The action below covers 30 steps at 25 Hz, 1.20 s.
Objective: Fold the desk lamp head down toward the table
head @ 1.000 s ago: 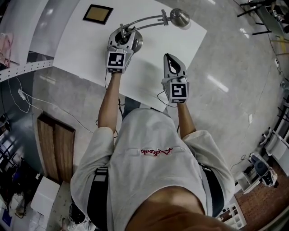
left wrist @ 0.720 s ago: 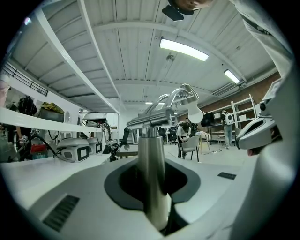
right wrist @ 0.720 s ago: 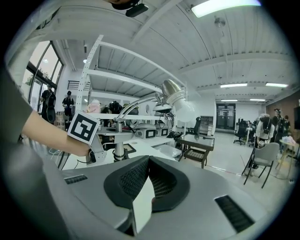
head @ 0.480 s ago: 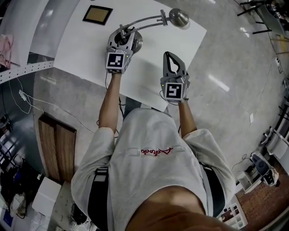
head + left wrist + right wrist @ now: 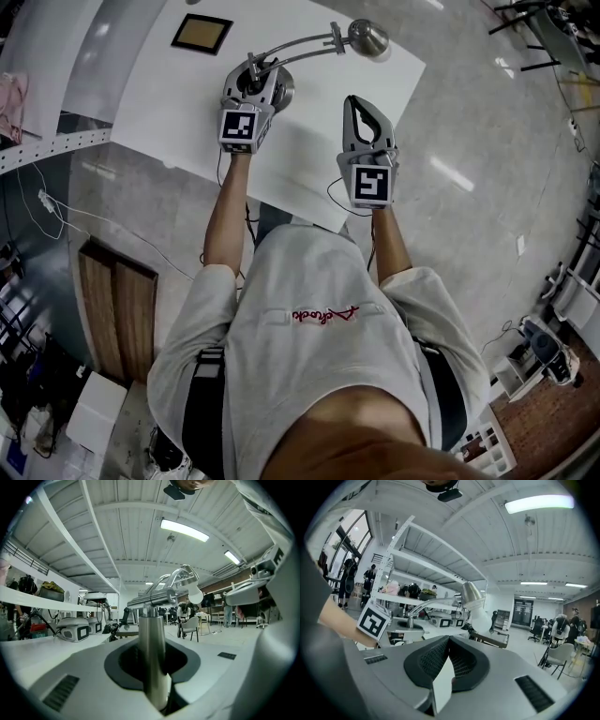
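Steel stem [image 5: 152, 653] apparently between left tongs [image 5: 254, 82]

Glossy grey floor [image 5: 487, 94], white ribbed ceiling [image 5: 117, 527] with strip lights [image 5: 184, 530], shelving [image 5: 426, 563] along one wall.

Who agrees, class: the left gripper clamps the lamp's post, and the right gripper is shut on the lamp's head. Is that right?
Not quite. The right gripper is shut on nothing; the right gripper view shows the lamp's head beyond its closed jaws. The left gripper does clamp the post.
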Each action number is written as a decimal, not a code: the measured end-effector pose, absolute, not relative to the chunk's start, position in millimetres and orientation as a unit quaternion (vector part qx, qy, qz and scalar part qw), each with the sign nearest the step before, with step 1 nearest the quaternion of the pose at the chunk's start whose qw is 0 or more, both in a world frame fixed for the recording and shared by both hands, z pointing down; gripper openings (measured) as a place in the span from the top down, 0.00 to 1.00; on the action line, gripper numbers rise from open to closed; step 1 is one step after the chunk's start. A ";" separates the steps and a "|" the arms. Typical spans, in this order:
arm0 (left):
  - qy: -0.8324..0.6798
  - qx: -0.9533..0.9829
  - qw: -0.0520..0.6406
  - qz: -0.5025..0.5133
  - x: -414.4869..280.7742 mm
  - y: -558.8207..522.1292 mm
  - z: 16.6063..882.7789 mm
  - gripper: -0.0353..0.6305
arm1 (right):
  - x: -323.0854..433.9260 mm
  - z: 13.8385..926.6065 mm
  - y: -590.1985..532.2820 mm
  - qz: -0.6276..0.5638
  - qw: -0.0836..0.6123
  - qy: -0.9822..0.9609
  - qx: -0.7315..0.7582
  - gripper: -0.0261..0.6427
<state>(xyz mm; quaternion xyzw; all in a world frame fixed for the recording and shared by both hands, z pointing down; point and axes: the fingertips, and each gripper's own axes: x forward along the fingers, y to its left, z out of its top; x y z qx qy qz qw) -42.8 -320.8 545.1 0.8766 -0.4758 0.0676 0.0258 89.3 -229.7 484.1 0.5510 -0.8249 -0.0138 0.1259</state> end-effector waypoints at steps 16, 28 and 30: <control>-0.477 0.876 0.035 0.064 -42.1 -321.7 549.5 0.79 | 95.6 403.9 -277.0 -0.166 0.150 -0.797 0.561 0.92; -0.475 0.877 0.038 0.064 -42.0 -321.1 550.7 0.78 | 86.0 403.2 -271.9 -0.264 0.223 -0.765 0.543 0.92; -0.476 0.877 0.037 0.064 -41.6 -321.5 549.8 0.79 | 86.0 400.4 -271.8 -0.254 0.212 -0.773 0.542 0.74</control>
